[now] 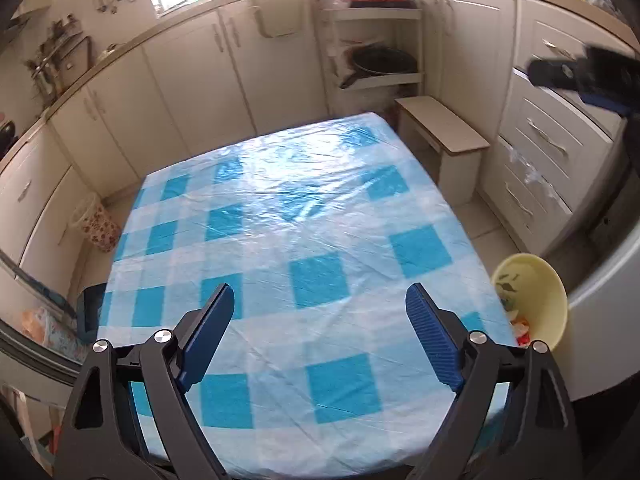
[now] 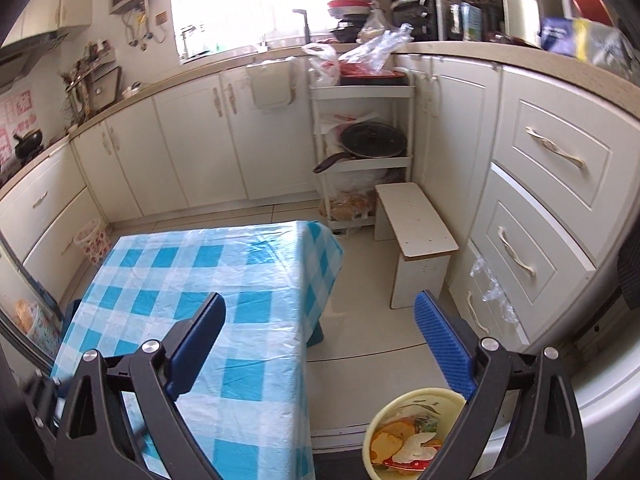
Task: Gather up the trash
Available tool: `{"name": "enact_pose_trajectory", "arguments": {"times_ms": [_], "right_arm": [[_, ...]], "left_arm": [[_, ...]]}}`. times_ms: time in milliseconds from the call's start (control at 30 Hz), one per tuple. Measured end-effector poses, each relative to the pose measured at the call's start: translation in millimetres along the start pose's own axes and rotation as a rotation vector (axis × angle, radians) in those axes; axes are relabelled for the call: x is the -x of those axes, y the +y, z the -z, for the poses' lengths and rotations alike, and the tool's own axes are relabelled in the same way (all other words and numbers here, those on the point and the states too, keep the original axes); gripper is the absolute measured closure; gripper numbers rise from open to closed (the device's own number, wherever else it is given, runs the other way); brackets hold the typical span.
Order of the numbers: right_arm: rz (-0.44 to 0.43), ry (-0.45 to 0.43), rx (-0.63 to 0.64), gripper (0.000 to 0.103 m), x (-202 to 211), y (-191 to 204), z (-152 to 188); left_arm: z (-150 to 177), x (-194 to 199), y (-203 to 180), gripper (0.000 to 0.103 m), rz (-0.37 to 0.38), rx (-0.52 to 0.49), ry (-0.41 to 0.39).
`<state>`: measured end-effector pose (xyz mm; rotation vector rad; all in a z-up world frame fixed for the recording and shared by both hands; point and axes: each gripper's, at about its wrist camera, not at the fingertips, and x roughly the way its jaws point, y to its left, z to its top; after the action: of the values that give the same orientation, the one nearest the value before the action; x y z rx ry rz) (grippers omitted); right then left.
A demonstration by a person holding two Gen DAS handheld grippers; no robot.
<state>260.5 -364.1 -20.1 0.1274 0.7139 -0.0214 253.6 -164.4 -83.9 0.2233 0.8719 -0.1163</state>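
A pale yellow bin [image 2: 408, 432] stands on the floor beside the table's right edge, holding orange, white and red scraps [image 2: 404, 444]. In the left wrist view the yellow bin [image 1: 536, 304] shows at the right, past the table corner. My left gripper [image 1: 320, 300] is open above the blue-and-white checked tablecloth [image 1: 288, 240], nothing between its fingers. My right gripper [image 2: 320, 308] is open too, hanging over the table's right edge and the floor, with the bin just below its right finger [image 2: 444, 348]. The right gripper also appears blurred at the upper right of the left wrist view [image 1: 584, 76].
A small white stool [image 2: 416, 232] stands past the table's far right corner. A shelf cart [image 2: 360, 152] with a black pan sits behind it. White cabinets and drawers [image 2: 552, 184] line the walls. A flowered basket [image 2: 94, 242] stands on the floor at the left.
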Motion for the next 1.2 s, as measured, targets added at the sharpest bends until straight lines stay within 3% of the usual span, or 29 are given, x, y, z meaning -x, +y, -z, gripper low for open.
{"name": "enact_pose_trajectory", "arguments": {"times_ms": [267, 433, 567, 767, 933, 1200], "right_arm": [[-0.064, -0.019, 0.060, 0.009, -5.5, 67.4, -0.6], [-0.083, -0.047, 0.117, 0.007, -11.4, 109.8, -4.1], [-0.093, -0.052, 0.167, 0.007, -23.6, 135.7, -4.9], [-0.106, -0.010, 0.198, 0.007, -46.7, 164.4, 0.1], [-0.095, -0.014, 0.271, 0.007, -51.7, 183.4, 9.4], [-0.055, 0.003, 0.313, 0.007, -56.9, 180.0, 18.3]], "left_arm": [[-7.8, -1.6, 90.7, 0.012, -0.103, 0.166, -0.081], [8.9, -19.9, 133.9, 0.011, -0.100, 0.251, -0.016], [14.9, -19.7, 160.6, 0.010, -0.131, 0.292, -0.032], [18.3, -22.3, 184.3, 0.010, -0.132, 0.340, -0.015], [18.2, -15.9, 182.7, 0.010, -0.178, 0.285, -0.046], [16.0, -14.6, 179.6, 0.010, -0.163, 0.276, -0.040]]}}
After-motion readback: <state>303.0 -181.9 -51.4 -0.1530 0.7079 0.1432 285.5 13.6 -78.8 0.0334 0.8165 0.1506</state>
